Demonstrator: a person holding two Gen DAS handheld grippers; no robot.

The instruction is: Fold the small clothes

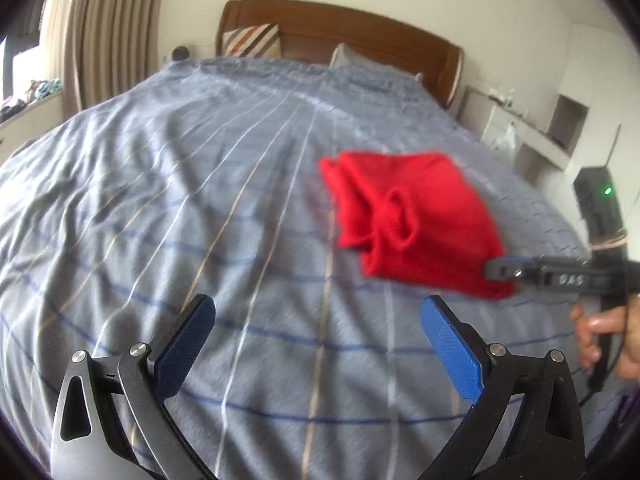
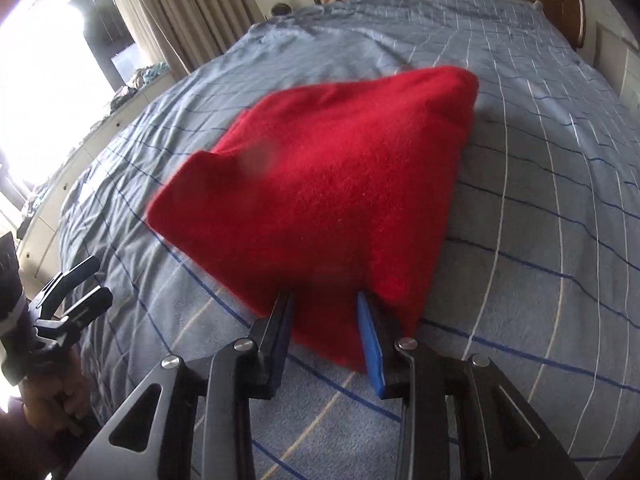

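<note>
- Right gripper (image 2: 324, 312) at near corner of red garment (image 2: 320, 184); cloth sits between the two fingers, jaws partway in. Can't tell if pads actually pinch it — motion blur at the tips.
- Garment lies on the bed (image 2: 540, 200), already doubled into a thick packet, right of bed centre.
- Left gripper (image 1: 316, 320) wide open, empty, hovering over bare duvet, well apart from the cloth.
- Step, my read: right is taking or shifting the near corner. Do it well = catch all layers at once, keep cloth low, drag flat so the packet doesn't spring open. Left could pin the far edge.
- Views differ: left wrist cam shows the packet's open side w/ a looped cuff or neck opening (image 1: 396, 216), plus right gripper side-on & the hand (image 1: 604, 336) holding it. Right wrist cam shows only the smooth top face, but gives the fingers straddling the corner.
</note>
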